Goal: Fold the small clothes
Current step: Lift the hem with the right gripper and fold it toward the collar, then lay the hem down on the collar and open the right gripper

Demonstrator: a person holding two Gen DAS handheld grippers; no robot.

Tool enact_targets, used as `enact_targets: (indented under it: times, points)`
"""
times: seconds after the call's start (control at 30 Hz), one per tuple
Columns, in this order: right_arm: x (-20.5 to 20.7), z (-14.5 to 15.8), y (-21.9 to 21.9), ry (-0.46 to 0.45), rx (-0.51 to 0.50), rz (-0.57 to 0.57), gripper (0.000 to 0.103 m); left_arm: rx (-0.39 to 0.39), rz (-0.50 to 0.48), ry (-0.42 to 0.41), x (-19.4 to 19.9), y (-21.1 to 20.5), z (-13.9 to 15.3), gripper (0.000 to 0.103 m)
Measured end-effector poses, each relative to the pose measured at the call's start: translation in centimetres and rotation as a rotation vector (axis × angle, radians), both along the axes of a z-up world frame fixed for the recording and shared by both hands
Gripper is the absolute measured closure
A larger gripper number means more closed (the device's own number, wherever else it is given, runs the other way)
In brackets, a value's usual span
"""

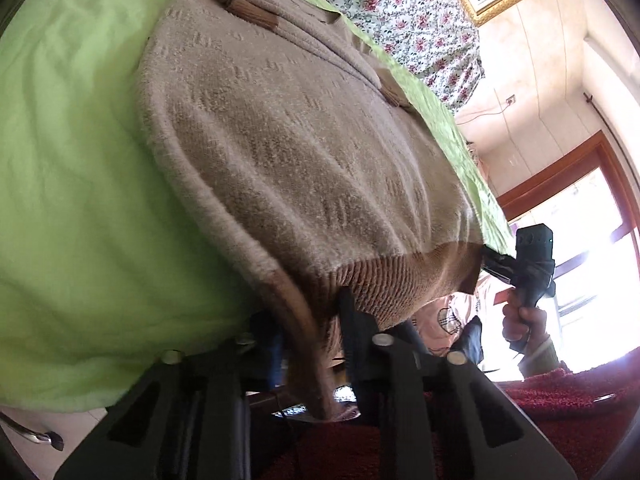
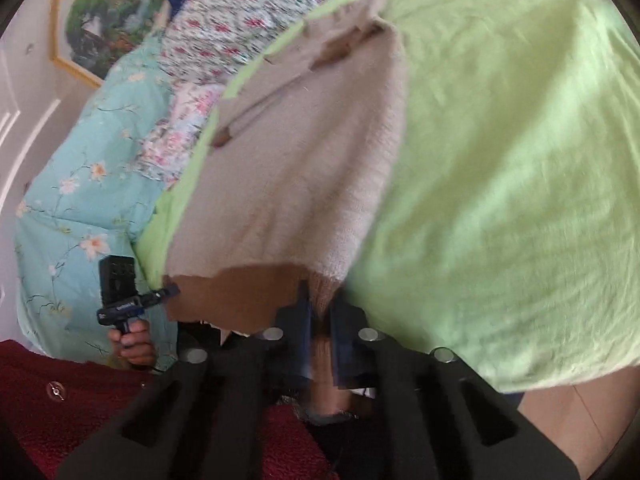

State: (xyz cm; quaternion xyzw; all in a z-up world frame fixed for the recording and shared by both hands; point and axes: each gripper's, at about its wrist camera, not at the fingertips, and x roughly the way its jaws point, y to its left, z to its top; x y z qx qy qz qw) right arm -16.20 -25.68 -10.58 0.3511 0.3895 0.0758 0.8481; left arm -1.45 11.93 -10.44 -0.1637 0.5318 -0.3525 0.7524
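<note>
- Clamping the brown ribbed hem [image 1: 384, 284] of the sweater [image 1: 288, 152], the left gripper [image 1: 316, 320] has its jaws drawn nearly together, knit fabric pinched between the two black fingers at one hem corner.
- Right gripper [image 2: 320, 312] likewise nearly closed, with the hem's other corner caught between its fingers; brown ribbing runs down through the gap.
- Left wrist view: the right gripper shows at the far hem corner, gripped from below by a hand [image 1: 520, 316] with a sleeve cuff at the wrist.
- Right wrist view: the left gripper shows at the opposite corner, a hand [image 2: 134, 340] wrapped round its handle.
- Sweater: beige, textured knit, lying flat on a green sheet [image 1: 80, 160]; hem end nearest both grippers and lifted slightly off the edge; sleeves folded in across the body, brown cuffs visible at the far end.
- Beyond the sheet: a floral quilt [image 1: 400, 8] with red flowers, and a pale blue flowered cover [image 2: 80, 200] beside it.
- Framed landscape picture [image 2: 100, 20] on the wall behind.
- Dark red fuzzy fabric [image 2: 80, 400] low in both views, below the grippers.
- Right wrist view is motion-blurred; finer detail is unclear.
</note>
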Motion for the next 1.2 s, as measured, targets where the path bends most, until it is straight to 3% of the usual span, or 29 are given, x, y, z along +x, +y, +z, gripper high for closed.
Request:
enact_targets:
  times: [0.27, 0.6, 0.77, 0.87, 1.2]
  points:
    - [-2.4, 3.4, -1.2, -0.164, 0.074, -0.037, 0.095, -0.029, 0.024, -0.094, -1.3, 1.1, 3.4, 0.095]
    - [1.6, 10.2, -3.2, -0.374, 0.083, -0.106, 0.095, -0.130, 0.117, -0.281, 0.3, 2.6, 11.7, 0.097]
    - [7.0, 12.7, -5.7, -0.429, 0.057, -0.163, 0.095, -0.165, 0.170, -0.380, 5.1, 1.4, 14.8, 0.097]
    - [11.2, 13.7, -7.1, -0.406, 0.010, -0.188, 0.095, -0.160, 0.217, -0.434, 8.9, 0.7, 16.1, 0.097]
    - [24.6, 13.3, -11.8, -0.342, -0.027, -0.207, 0.095, -0.070, 0.313, -0.432, 23.7, -2.5, 16.0, 0.097]
